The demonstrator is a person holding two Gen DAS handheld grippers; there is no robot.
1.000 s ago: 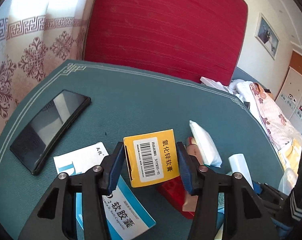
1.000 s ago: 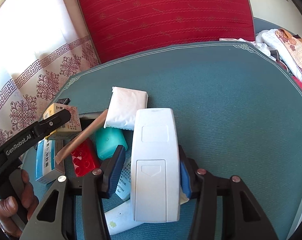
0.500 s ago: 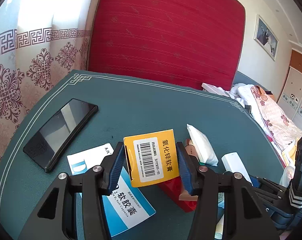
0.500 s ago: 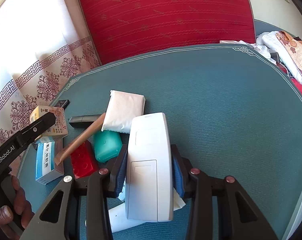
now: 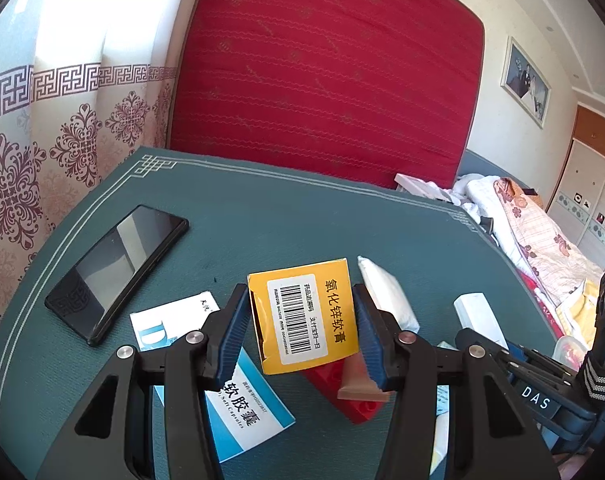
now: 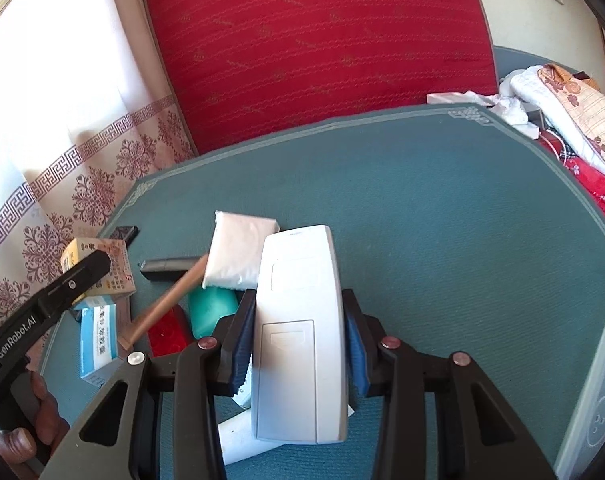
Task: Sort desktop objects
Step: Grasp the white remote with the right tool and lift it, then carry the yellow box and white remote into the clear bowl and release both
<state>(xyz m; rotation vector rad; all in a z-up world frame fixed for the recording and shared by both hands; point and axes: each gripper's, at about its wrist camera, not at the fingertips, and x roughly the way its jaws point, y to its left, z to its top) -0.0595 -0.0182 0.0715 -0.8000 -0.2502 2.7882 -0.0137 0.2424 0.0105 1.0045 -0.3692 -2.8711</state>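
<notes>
My left gripper is shut on a yellow medicine box with a barcode label, held above the teal table mat. That box also shows at the left of the right wrist view. My right gripper is shut on a white remote control, both blue pads pressing its sides. The remote's near end lies over a white tube. In the left wrist view the remote is at the right.
A black phone lies at the left and a blue-white medicine box under my left fingers. A red block, tan stick, teal object, tissue pack and black bar cluster mid-table. A red mattress stands behind.
The right jaws narrowed onto the white remote, which now tilts slightly left. The left gripper kept its hold on the yellow box and its view tipped up a little.
</notes>
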